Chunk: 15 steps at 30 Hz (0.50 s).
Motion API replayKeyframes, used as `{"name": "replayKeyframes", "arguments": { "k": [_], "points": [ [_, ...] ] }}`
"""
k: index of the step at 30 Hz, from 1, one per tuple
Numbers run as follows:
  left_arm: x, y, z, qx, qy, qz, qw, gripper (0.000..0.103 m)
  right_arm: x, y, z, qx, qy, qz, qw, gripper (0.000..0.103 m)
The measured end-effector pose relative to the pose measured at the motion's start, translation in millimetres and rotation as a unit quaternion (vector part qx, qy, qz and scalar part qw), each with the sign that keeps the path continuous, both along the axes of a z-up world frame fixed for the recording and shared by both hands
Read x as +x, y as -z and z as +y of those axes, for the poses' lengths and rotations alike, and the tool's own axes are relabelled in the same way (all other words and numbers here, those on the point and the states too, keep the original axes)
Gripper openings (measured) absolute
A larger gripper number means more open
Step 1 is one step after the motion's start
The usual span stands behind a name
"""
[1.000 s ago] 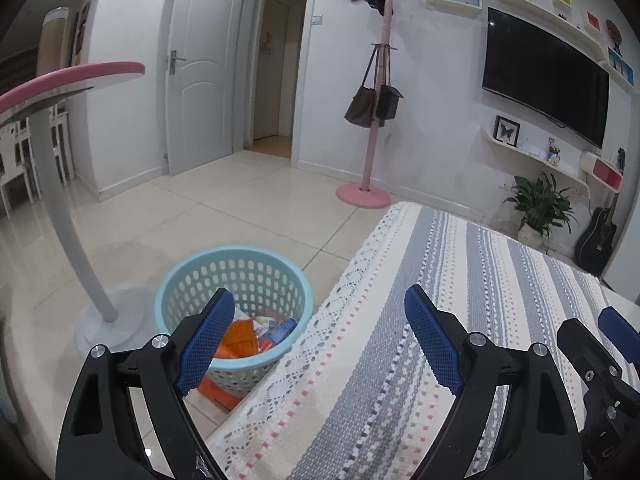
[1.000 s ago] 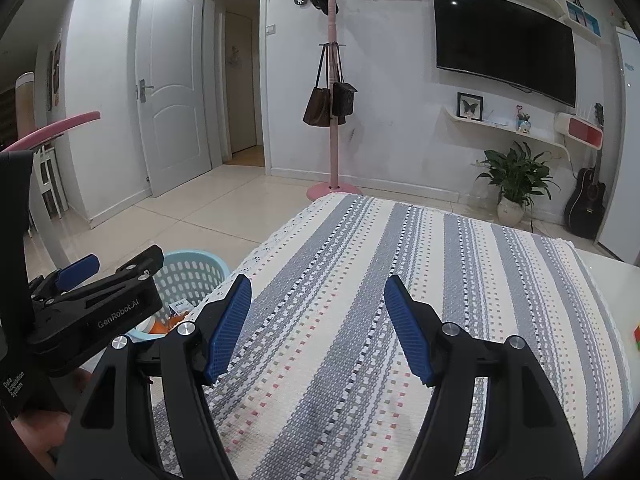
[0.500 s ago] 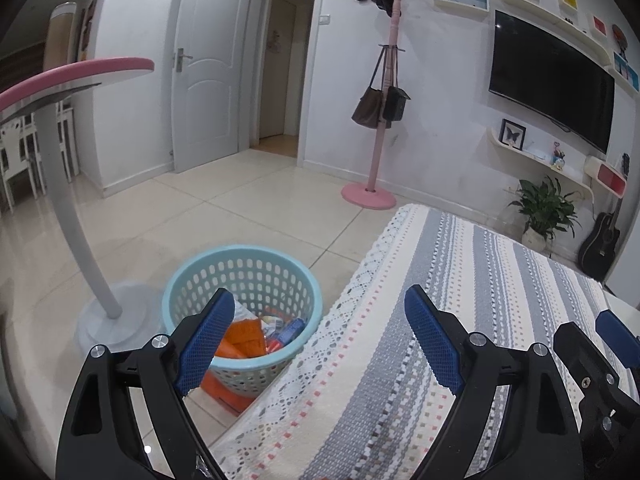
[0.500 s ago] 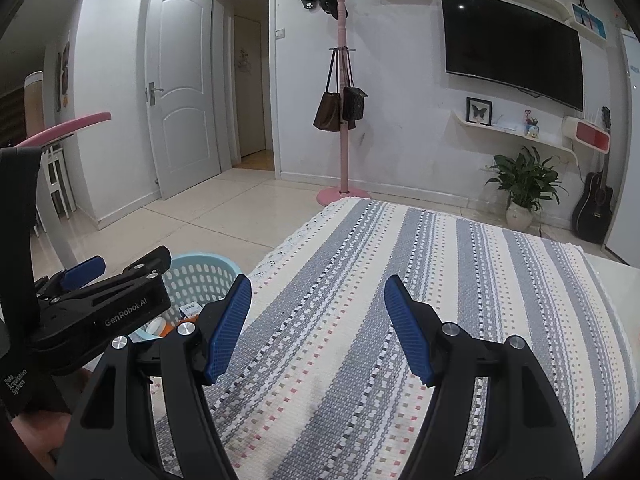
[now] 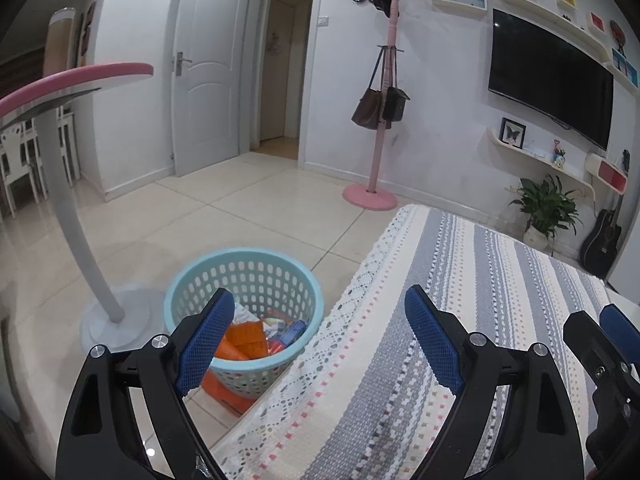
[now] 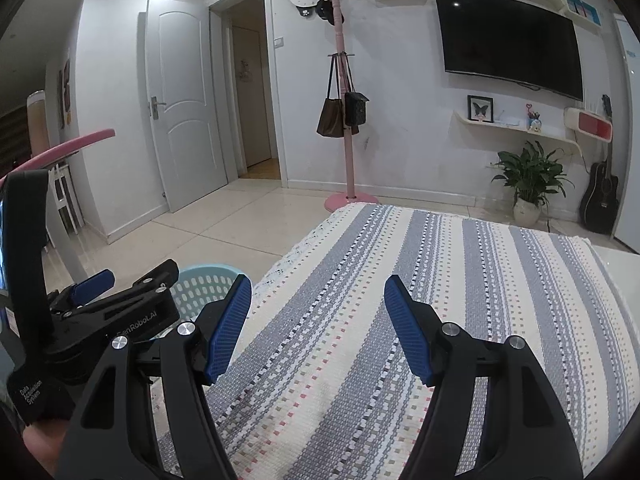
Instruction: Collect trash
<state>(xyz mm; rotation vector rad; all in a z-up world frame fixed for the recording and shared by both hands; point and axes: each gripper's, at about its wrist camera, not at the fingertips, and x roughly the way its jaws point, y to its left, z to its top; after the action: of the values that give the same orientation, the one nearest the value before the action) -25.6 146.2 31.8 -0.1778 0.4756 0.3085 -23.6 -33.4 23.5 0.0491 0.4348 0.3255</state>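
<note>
A light blue plastic basket (image 5: 200,280) stands on the floor by the table's left edge. It holds orange packets and other wrappers (image 5: 256,334). It also shows in the right wrist view (image 6: 208,286), partly hidden. My left gripper (image 5: 320,340) is open and empty, over the table edge beside the basket. My right gripper (image 6: 318,328) is open and empty above the striped tablecloth (image 6: 440,300). The left gripper also shows in the right wrist view (image 6: 120,300), at the left.
An orange box (image 5: 224,394) lies on the floor under the basket's near side. A pink-topped stand (image 5: 68,200) rises left of the basket. A pink coat rack with bags (image 5: 380,112), a plant (image 5: 548,212) and a guitar (image 5: 604,236) stand by the far wall.
Both views have risen and tilted slightly, so the basket and table sit lower in frame. Both grippers stay open and empty.
</note>
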Motion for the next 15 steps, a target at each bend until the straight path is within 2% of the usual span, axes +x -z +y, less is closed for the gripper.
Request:
{"name": "replayKeyframes", "arguments": {
  "k": [9,15],
  "points": [
    [-0.9,-2.1,-2.8,0.011,-0.006,0.001,0.9999,0.085,-0.2,-1.0,2.0,0.003,-0.005,0.001,1.000,0.065],
    [0.9,-0.1,-1.6,0.005,-0.005,0.010,0.9999,0.085,1.5,-1.2,2.6,0.007,-0.006,0.006,1.000,0.065]
  ]
}}
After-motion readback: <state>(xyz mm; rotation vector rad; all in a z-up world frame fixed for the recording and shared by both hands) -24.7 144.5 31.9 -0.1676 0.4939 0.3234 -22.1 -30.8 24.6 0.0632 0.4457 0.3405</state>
